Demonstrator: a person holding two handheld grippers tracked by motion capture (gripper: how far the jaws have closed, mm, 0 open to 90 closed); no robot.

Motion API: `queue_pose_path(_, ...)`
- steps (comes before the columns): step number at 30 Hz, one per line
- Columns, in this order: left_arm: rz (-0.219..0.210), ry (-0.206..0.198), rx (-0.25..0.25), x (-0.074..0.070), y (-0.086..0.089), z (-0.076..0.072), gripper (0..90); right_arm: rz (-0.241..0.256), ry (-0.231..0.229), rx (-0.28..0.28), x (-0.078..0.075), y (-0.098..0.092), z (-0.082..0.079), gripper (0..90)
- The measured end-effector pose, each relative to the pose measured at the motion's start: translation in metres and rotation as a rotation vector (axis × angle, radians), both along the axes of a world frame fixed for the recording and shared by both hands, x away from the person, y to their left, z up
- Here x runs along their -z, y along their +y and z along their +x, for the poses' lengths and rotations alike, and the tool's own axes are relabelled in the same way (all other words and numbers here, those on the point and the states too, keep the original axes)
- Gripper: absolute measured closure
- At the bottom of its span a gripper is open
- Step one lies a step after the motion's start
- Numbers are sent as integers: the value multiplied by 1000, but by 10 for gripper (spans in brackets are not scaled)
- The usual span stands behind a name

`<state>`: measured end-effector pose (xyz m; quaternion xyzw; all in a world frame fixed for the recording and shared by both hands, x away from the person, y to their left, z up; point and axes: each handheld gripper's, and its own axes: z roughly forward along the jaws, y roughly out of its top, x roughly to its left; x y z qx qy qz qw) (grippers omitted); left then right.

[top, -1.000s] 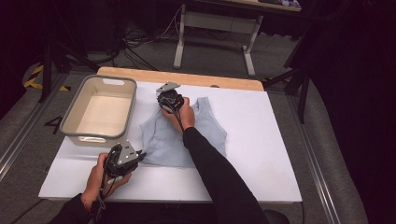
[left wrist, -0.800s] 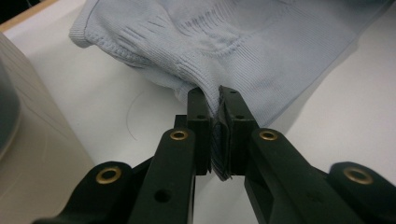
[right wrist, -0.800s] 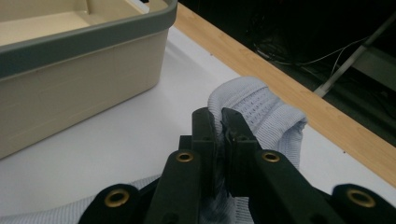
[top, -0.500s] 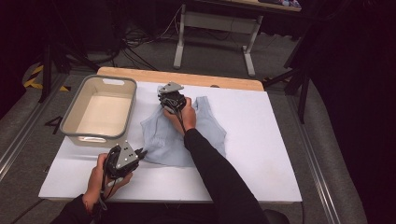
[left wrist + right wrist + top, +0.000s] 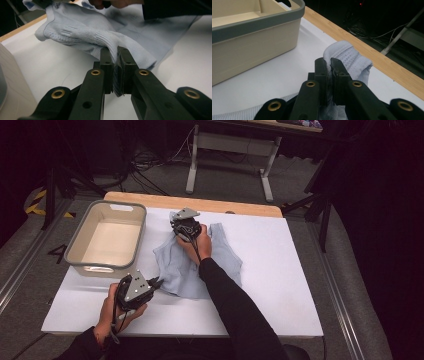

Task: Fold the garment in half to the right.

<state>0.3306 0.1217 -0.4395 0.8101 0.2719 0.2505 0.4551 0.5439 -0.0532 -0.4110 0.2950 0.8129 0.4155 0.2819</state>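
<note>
A single readable mark appears in the high view: a dark figure "4" (image 5: 56, 253) on the grey floor (image 5: 30, 245), just left of the tabletop (image 5: 280, 270). Nearby, yellow-and-black hazard striping (image 5: 37, 202) marks the floor but carries no words. No label, brand or number can be read on anything else.

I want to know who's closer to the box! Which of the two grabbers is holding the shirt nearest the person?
The left gripper. It pinches the light blue shirt at its near edge, by the person, while the right gripper pinches the far end, beside the tub.
</note>
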Motion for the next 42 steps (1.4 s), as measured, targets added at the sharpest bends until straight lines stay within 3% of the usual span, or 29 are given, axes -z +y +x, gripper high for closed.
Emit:
queue_pose_path(4, -43, -13, 21, -5, -5, 2, 839, 2, -9, -2, -4, -5, 1, 852)
queue_pose_path(11, -45, -24, 62, -12, -20, 7, 840, 11, -14, 0, -9, -13, 1, 851)
queue_pose_path(19, -37, -38, 131, -19, -48, 14, 840, 34, -17, 9, -15, -32, 1, 851)
queue_pose_path(26, -38, -38, 158, -19, -63, 17, 840, 49, -15, 12, -17, -42, 1, 851)
queue_pose_path(42, -32, -41, 166, -19, -66, 15, 840, 45, -27, 11, -19, -46, -2, 851)
